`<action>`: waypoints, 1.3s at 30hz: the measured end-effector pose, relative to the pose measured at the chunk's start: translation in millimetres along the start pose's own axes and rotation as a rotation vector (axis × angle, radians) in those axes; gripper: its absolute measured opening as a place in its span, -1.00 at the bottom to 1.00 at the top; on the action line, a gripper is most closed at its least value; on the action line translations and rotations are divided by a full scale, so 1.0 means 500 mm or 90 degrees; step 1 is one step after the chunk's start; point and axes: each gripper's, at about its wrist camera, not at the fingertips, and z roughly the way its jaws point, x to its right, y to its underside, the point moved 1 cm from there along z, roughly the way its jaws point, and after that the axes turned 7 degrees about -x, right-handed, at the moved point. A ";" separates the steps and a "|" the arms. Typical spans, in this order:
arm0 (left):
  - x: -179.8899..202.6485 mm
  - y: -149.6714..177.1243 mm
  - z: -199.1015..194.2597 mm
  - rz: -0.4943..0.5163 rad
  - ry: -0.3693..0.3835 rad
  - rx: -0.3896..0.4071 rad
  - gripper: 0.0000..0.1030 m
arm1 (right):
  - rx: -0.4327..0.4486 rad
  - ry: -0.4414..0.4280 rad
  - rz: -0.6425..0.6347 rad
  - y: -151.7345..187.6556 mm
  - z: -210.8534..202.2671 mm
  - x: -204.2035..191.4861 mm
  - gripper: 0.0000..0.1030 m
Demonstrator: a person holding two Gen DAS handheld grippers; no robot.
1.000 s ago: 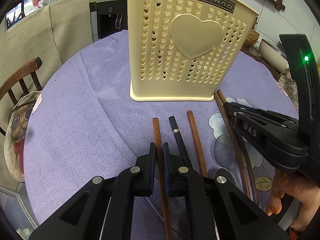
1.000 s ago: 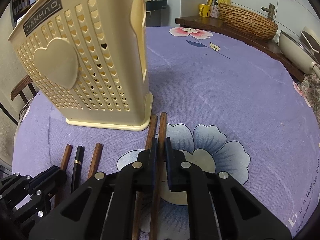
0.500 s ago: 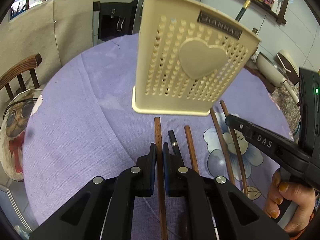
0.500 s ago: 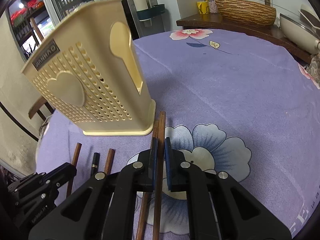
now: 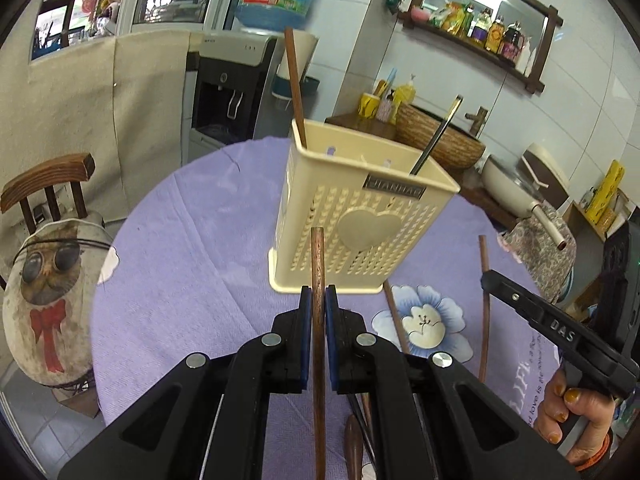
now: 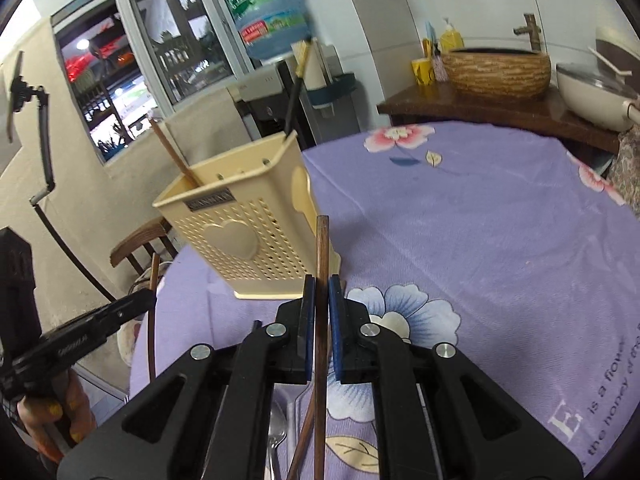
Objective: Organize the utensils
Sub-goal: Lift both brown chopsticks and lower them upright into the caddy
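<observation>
A wooden chair (image 5: 44, 184), water dispenser (image 5: 228, 92) and wall shelf (image 5: 480, 48) surround the purple-clothed table (image 5: 192, 240).

Home kitchen: water dispenser (image 5: 230, 92), condiment shelf (image 5: 484, 46), frying pan (image 5: 516, 192).

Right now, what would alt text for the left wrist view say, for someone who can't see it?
The left gripper clamps a brown chopstick above a purple tablecloth, facing a cream utensil holder. At right, the right gripper holds another chopstick.
</observation>
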 end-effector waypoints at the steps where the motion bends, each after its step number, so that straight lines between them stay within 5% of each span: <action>1: 0.001 -0.002 -0.011 0.002 0.001 0.008 -0.87 | 0.007 -0.003 -0.005 0.001 -0.016 -0.001 -0.86; 17: 0.017 -0.015 -0.111 0.037 0.025 0.067 -0.87 | 0.088 -0.017 -0.070 0.007 -0.189 -0.034 -0.86; 39: 0.016 -0.054 -0.152 0.044 0.044 0.097 -0.87 | 0.112 -0.012 -0.112 -0.048 -0.201 -0.072 -0.86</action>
